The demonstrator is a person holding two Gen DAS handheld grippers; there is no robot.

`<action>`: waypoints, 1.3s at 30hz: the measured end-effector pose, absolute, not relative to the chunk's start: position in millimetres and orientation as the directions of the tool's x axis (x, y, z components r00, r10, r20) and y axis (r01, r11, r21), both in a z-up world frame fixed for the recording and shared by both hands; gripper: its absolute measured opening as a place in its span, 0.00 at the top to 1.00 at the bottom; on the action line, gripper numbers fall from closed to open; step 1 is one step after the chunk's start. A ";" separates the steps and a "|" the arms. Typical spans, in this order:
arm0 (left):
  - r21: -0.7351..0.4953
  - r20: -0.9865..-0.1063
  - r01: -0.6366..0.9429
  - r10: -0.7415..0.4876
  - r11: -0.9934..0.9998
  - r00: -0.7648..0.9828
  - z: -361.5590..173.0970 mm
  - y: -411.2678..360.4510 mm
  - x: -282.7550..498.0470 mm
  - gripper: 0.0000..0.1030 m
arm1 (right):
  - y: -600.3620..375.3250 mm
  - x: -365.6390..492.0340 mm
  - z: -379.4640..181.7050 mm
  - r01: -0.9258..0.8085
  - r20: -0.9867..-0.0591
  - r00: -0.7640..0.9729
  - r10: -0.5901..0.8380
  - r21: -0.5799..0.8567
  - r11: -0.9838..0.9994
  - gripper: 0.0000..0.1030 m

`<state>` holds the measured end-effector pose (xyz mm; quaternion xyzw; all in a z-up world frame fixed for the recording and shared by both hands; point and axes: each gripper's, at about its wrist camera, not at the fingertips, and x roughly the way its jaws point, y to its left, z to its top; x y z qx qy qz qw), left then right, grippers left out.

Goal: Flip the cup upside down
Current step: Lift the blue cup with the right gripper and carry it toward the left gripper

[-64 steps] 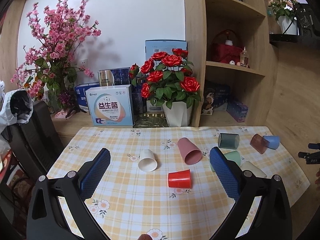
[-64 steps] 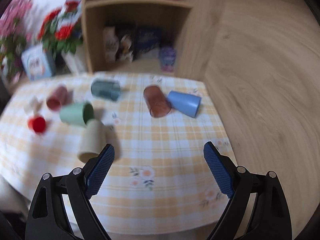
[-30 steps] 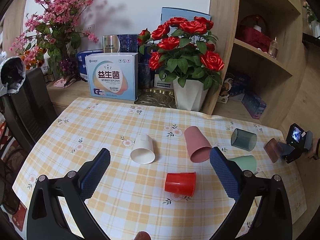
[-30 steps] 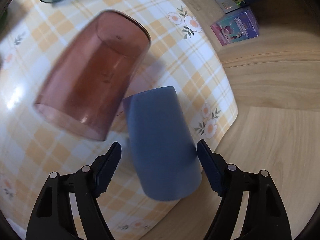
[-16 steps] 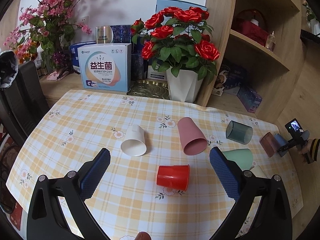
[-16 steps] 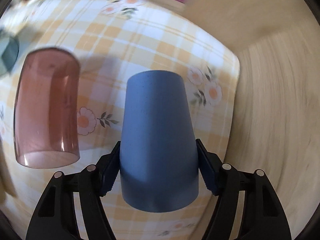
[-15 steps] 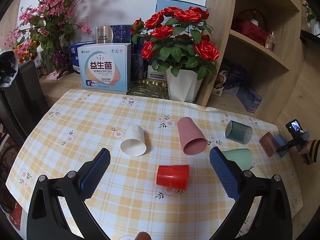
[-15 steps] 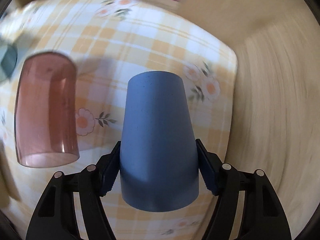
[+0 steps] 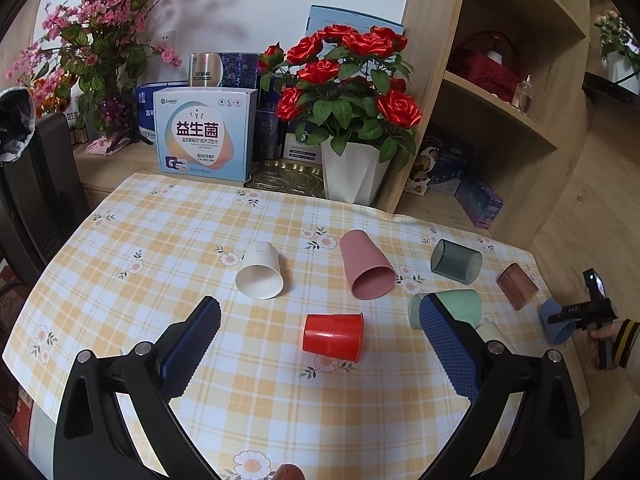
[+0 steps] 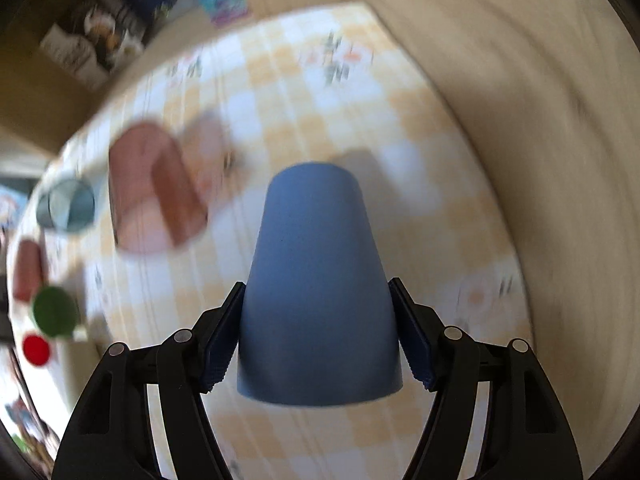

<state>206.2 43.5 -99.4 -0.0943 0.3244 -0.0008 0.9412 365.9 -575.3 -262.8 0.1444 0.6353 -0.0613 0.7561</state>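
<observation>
My right gripper (image 10: 318,340) is shut on a blue cup (image 10: 318,280), its closed base pointing away from the camera, held above the checked tablecloth (image 10: 280,92). In the left wrist view the same blue cup (image 9: 554,322) hangs in the right gripper (image 9: 576,314) off the table's right edge. My left gripper (image 9: 320,344) is open and empty above the table's front, with a red cup (image 9: 333,336) lying on its side between its fingers, further off.
Several cups lie on their sides on the table: white (image 9: 260,270), pink (image 9: 365,265), dark grey (image 9: 456,261), brown translucent (image 9: 517,286), mint green (image 9: 454,304). A rose pot (image 9: 354,176), boxes and a wooden shelf unit (image 9: 500,120) stand behind. A dark chair (image 9: 36,184) is at left.
The right gripper closed on the blue cup, lifted it off the cloth and swung it; its view is now blurred by motion. The left gripper has only drifted slightly.
</observation>
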 end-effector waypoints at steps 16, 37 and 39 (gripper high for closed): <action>-0.170 -0.601 -0.094 -0.028 0.981 0.799 -90.9 66.4 169.9 0.06 | -532.0 375.1 -261.6 0.256 -0.987 0.156 0.043 0.083 0.963 0.34; -0.200 -0.588 -0.126 -0.017 0.972 0.809 -95.1 104.2 139.9 0.06 | -336.2 298.6 -135.4 -0.092 -0.814 0.373 0.445 0.445 0.891 0.34; -0.178 -0.601 -0.154 0.017 0.972 0.799 -98.9 111.3 138.3 0.06 | -293.7 291.5 -143.0 -0.150 -0.802 0.338 0.493 0.471 0.869 0.34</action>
